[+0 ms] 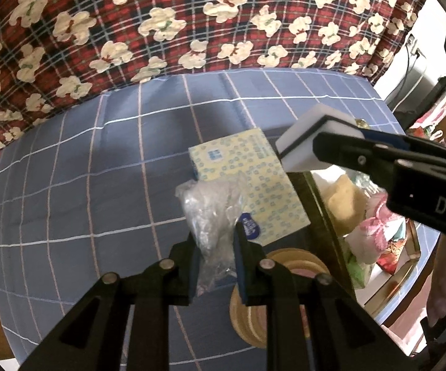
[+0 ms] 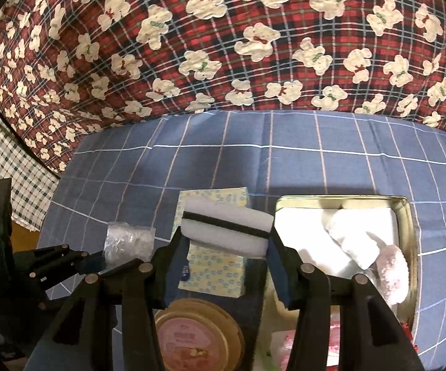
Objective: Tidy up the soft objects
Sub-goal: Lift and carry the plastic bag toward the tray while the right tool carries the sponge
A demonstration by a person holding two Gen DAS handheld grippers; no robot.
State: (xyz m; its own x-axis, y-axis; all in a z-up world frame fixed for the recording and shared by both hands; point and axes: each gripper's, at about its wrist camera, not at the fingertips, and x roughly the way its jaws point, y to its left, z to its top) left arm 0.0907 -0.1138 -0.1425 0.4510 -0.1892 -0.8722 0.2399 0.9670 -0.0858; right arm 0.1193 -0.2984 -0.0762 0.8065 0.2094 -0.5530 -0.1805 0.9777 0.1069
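Left wrist view: blue checked cloth on the table [image 1: 68, 170], with a red plaid bear-print cloth [image 1: 130, 15] hung behind it.
Left gripper [image 1: 215, 266]: nearly closed, pinching a crumpled clear plastic bag [image 1: 210, 210] that sticks up past its fingertips.
Beyond the left gripper: a yellow patterned tissue pack [image 1: 263, 179] lying flat on the table, partly behind the bag.
Below the left gripper: a round wooden box [image 1: 247, 312], partly hidden by its fingers.
Right of the left gripper: a gold-rimmed tray [image 1: 408, 266] with a yellow sponge [image 1: 346, 204] and a pink cloth [image 1: 377, 225] in it.
Right gripper [image 2: 226, 253]: half open, clamped on a white sponge with a dark stripe [image 2: 226, 228], held above the tissue pack.
Left of the right gripper: the left gripper with the bag, near but apart.
Right of the right gripper: the tray, with a folded white towel [image 2: 352, 244] and a fluffy pink item [image 2: 392, 272] inside.
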